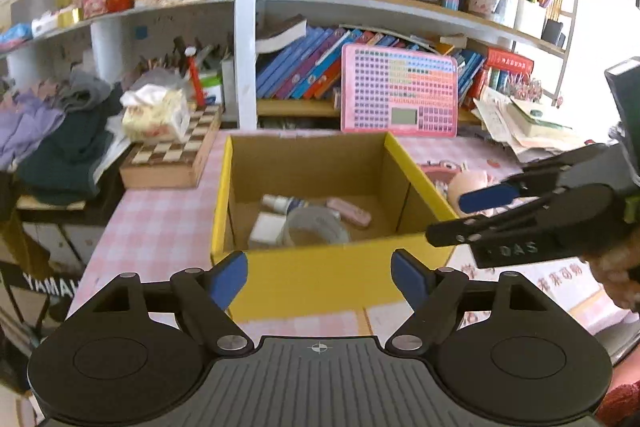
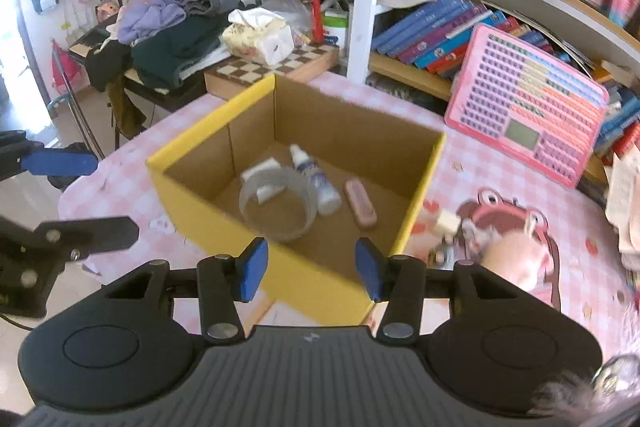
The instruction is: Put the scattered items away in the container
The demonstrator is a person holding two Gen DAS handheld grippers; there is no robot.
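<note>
yellow box [image 1: 332,275], tape roll [image 1: 314,227] inside

Pink checked table [image 2: 472,163] bears yellow box [image 2: 280,279], chessboard [image 2: 276,65], pink toy [image 2: 516,255].

Left wrist view looking down and forward over its gripper [image 1: 319,281] into the yellow box [image 1: 320,267] from close by, right wrist view facing the same box [image 2: 280,267] from its right corner, both sharing box, desk [image 1: 160,227], bookshelf [image 1: 360,7]
</note>
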